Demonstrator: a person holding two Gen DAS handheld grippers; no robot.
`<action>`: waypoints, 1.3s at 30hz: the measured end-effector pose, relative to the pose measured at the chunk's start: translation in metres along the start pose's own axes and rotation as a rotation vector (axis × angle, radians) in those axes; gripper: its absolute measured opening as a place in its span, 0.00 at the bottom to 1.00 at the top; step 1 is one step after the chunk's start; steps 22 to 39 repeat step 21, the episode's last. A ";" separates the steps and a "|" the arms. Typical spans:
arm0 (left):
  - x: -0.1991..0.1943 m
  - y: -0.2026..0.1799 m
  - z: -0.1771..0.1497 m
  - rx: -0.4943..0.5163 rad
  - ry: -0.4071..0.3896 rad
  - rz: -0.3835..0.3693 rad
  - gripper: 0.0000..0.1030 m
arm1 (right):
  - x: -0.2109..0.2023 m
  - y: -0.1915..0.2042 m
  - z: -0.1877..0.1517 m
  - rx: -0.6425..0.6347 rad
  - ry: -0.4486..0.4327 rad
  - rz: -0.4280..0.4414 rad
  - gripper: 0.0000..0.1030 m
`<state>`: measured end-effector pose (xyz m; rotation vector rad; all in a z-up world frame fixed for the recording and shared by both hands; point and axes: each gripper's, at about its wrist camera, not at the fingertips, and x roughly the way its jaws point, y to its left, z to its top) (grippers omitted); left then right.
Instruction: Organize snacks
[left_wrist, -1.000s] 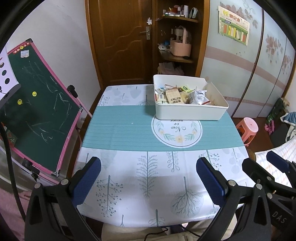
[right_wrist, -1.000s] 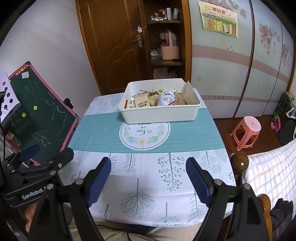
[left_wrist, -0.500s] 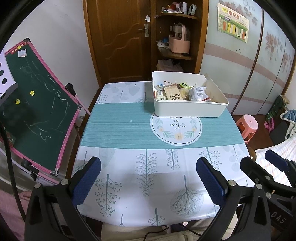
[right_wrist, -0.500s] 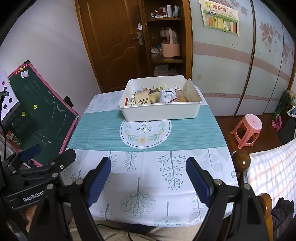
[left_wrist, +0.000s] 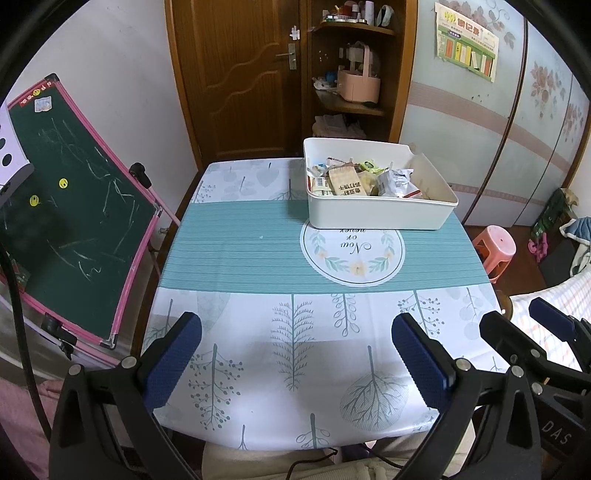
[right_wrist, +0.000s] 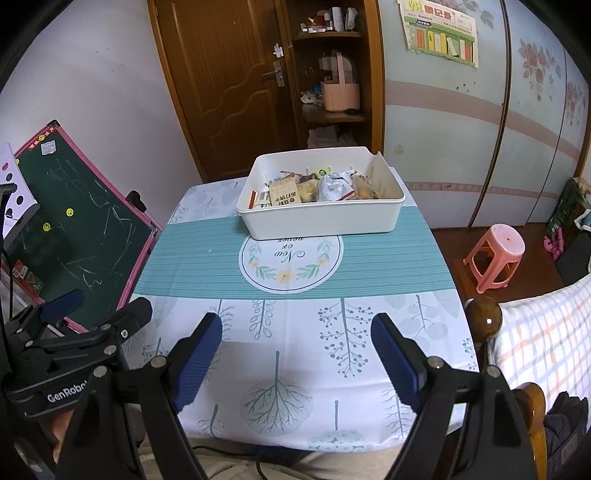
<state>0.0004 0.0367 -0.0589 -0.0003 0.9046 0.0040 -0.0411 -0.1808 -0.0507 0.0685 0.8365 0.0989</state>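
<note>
A white plastic bin (left_wrist: 380, 216) (right_wrist: 325, 219) stands at the far middle of the table (left_wrist: 240, 251) on the teal runner. It holds several snack packets (left_wrist: 347, 182) (right_wrist: 284, 192), among them a tan packet and a silver one. My left gripper (left_wrist: 295, 336) is open and empty above the table's near edge, far from the bin. My right gripper (right_wrist: 295, 334) is also open and empty above the near edge. The left gripper also shows at the lower left of the right wrist view (right_wrist: 96, 306).
A pink-framed chalkboard (left_wrist: 70, 206) leans beside the table's left side. A pink stool (right_wrist: 496, 256) stands on the floor to the right. A bed with a wooden post (right_wrist: 484, 319) is at the near right. A wooden door and corner shelf (left_wrist: 351, 92) stand behind.
Both grippers have risen and tilted slightly, so the table and bin sit a little lower in both views. Both stay open and empty.
</note>
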 end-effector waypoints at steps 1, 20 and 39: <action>0.001 0.000 -0.001 0.000 0.002 0.001 0.99 | 0.000 0.000 0.000 0.000 0.000 0.000 0.81; 0.004 0.001 -0.003 0.002 0.007 0.002 0.99 | 0.000 -0.002 0.000 0.003 0.003 0.004 0.81; 0.004 0.001 -0.003 0.002 0.008 0.002 0.99 | 0.000 -0.002 0.000 0.002 0.002 0.004 0.81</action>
